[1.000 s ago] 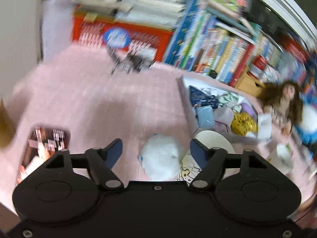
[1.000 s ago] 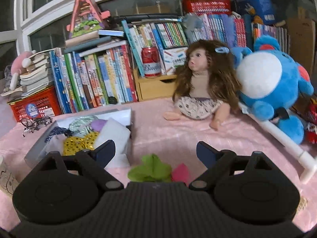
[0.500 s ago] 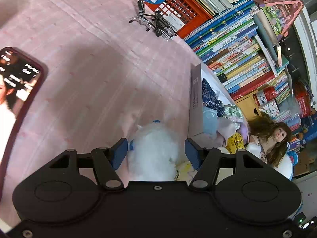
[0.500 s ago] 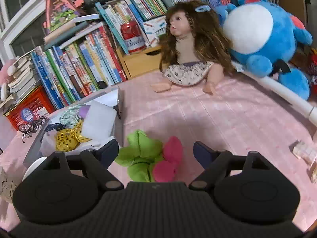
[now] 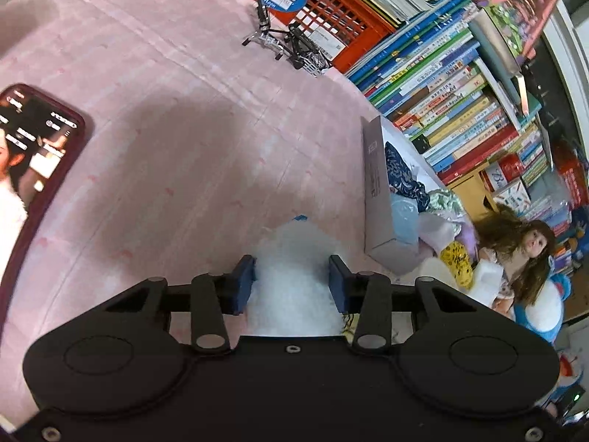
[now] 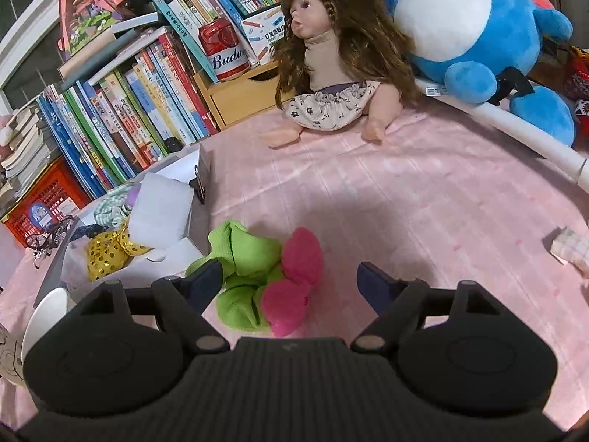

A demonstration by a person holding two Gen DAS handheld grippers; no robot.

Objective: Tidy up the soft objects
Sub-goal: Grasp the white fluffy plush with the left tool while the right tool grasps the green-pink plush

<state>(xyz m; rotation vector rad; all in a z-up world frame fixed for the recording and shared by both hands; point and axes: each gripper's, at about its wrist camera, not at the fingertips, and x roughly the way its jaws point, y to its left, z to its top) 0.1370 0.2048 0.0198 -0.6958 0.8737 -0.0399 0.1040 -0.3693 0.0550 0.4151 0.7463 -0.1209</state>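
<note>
My left gripper point(image 5: 291, 280) is shut on a white fluffy soft object point(image 5: 294, 276) that rests on the pink cloth, its blue pads pressing both sides. A grey box point(image 5: 373, 184) with several soft items inside stands just to its right. My right gripper point(image 6: 291, 280) is open around a green and pink soft toy point(image 6: 265, 276) lying on the pink cloth; the left finger touches the green part, the right finger stands apart. The same box point(image 6: 200, 180) shows at the left of the right wrist view, holding a yellow sequin item point(image 6: 106, 250) and a white foam block point(image 6: 162, 213).
A phone point(image 5: 33, 158) lies at the left. A doll point(image 6: 331, 59) and a blue plush point(image 6: 478, 37) sit at the back, with a white tube point(image 6: 522, 132). Books point(image 6: 121, 118), a red crate point(image 5: 324, 18) and a small bicycle model point(image 5: 291, 44) line the back. A white plate point(image 6: 44, 316) lies near the box.
My left gripper has closed its fingers onto the white fluffy object. My right gripper has come down and forward so its open fingers stand around the green and pink toy.
</note>
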